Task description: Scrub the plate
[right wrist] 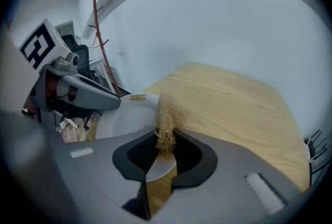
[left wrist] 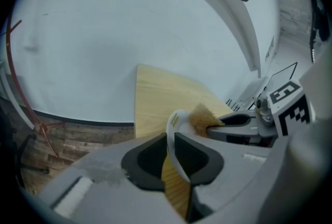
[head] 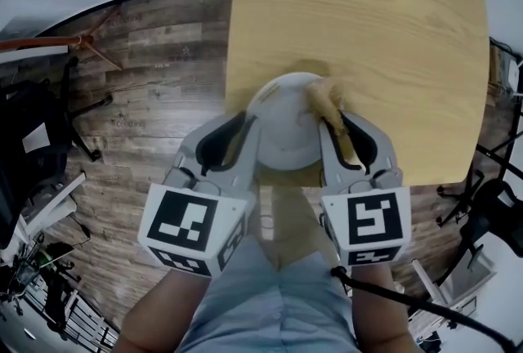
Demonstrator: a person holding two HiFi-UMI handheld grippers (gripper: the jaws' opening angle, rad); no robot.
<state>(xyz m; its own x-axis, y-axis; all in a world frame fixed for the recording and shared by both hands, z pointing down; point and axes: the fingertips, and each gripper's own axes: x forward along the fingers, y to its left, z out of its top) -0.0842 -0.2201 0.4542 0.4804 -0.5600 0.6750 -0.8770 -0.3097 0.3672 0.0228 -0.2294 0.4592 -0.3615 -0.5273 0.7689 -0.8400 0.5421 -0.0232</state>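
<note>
**While one gripper held the plate, the other scrubbed**

As I stood by, the left gripper (left wrist: 170, 140) had its jaws closed narrow on the rim of the white plate (head: 282, 135), which sat just ahead of it and edge-on between its pads. The plate looked tilted up over the near edge of the wooden table (head: 368, 24); I could not tell whether it touched the top. On the plate's far right side, a tan, fibrous scrubber (head: 324, 100) pressed against the rim. The right gripper (right wrist: 166, 137) pinched that tuft by its lower end, jaws drawn in tight on it.

To my eye the scrubbing was under way. Doing it well meant a firm, steady clamp on the left while the right swept the fibres across the plate's face, not only the rim, with light pressure so the tuft did not slip out of the pads.

The two grippers sat close either side of the plate, so strokes toward the left one had little room. Beyond both grippers the tabletop lay bare and wide. Behind them the table edge dropped to the plank floor (head: 155, 82).
</note>
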